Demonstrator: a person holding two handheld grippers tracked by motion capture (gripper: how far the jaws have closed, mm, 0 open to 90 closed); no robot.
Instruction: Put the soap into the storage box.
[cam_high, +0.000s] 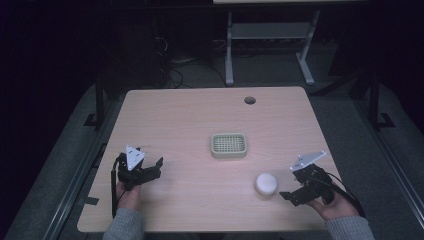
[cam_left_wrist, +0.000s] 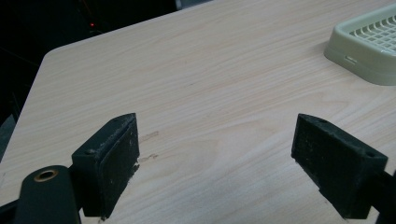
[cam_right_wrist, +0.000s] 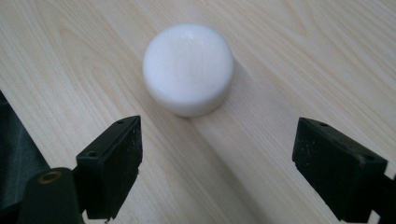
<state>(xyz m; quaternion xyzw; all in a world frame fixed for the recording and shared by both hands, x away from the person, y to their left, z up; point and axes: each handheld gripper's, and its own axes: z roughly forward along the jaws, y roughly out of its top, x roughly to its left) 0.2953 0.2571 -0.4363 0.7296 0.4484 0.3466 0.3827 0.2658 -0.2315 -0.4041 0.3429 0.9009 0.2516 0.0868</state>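
Note:
A round white soap-like puck (cam_high: 266, 184) lies on the wooden table (cam_high: 190, 115) near the front right. My right gripper (cam_high: 291, 185) sits just right of it, open and empty; in the right gripper view the puck (cam_right_wrist: 188, 67) lies a little beyond the wide-apart jaws of that gripper (cam_right_wrist: 217, 140), untouched. A pale green slatted dish (cam_high: 229, 145) rests at the table's middle. My left gripper (cam_high: 151, 167) hovers at the front left, open with nothing in it. The left gripper view has its jaws (cam_left_wrist: 217, 140) over bare wood, with the dish (cam_left_wrist: 355, 60) at the upper right.
A round cable hole (cam_high: 250, 100) is cut in the table's far right part. Beyond the far edge stand a grey desk frame (cam_high: 270, 35) and cables on a dark floor. The person's sleeves come in at the front edge.

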